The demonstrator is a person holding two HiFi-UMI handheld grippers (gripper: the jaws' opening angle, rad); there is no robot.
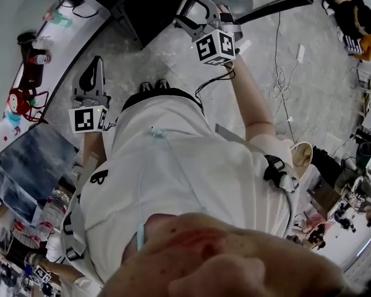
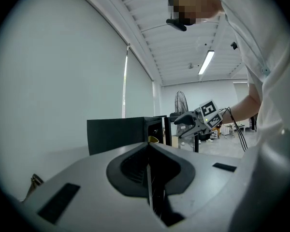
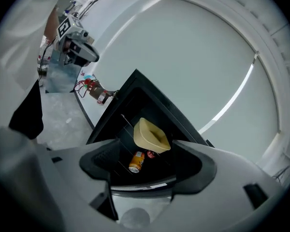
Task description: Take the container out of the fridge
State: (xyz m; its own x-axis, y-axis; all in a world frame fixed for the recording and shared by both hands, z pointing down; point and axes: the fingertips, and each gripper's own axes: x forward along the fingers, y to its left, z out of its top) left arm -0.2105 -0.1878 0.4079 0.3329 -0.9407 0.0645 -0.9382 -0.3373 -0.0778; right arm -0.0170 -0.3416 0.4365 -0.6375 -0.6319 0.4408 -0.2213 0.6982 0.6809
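1. While I am aiming the right hand-held gripper (image 1: 205, 10) at the open black box-shaped fridge (image 3: 130, 95), the pale yellow open-topped plastic container (image 3: 151, 134) is sitting inside on a thin wire shelf (image 3: 123, 129), straight ahead of that gripper and framed in the gap between its jaws.
2. I am judging the container's longer side to be lying roughly across that gap. Whether it is standing upright or tipped towards me, I cannot tell.
3. An orange drinks can (image 3: 136, 162) is lying on its side just below the container, with a small red item (image 3: 151, 153) beside it. Both are sitting close to the line of approach.
4. I am carrying the right jaws wide apart, and they are touching and holding nothing. The container is well short of them.
5. I am keeping the left hand-held gripper (image 1: 96, 67) low beside my body, well apart from the fridge, with its jaws pressed together on nothing.
6. I am therefore reading the right hand as the nearer one. The reach calls for going straight in over the can, and I am expecting a clipped can to roll along the shelf.
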